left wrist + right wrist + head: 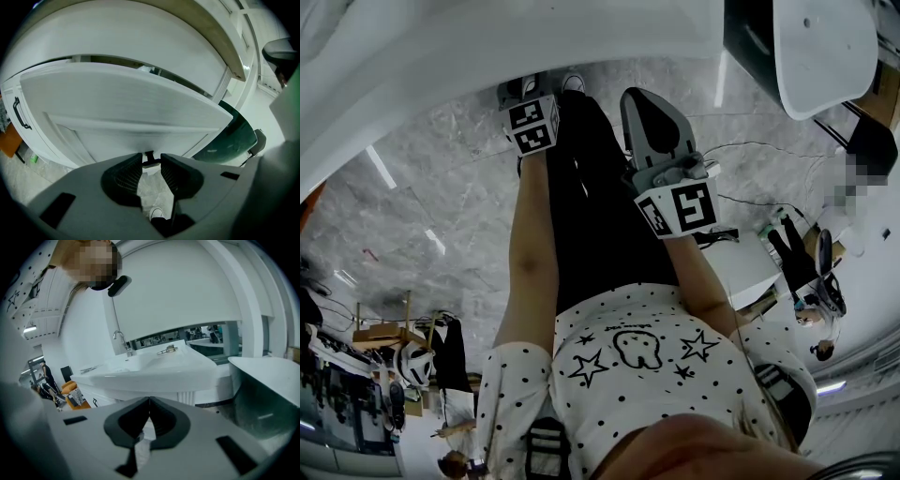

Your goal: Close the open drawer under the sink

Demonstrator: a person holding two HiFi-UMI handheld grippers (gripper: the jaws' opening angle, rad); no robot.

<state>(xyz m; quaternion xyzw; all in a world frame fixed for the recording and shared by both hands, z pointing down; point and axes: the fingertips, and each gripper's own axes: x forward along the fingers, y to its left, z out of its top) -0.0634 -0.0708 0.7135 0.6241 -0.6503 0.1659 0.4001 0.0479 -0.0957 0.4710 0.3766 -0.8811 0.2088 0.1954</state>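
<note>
Marble floor [441, 187], drawer handle [149, 159] half-hidden between left tool [151, 156] tips

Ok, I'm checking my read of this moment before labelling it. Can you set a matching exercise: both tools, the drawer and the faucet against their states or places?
1. left tool
2. right tool
3. drawer
4. faucet

A. closed, empty
B. at the back of the sink
C. jaws apart at the dark handle
D. white front, pulled out

Pairs: 1-C, 2-A, 3-D, 4-B

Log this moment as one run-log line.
left gripper open, jaws at drawer handle | right gripper shut, empty | drawer open
</note>
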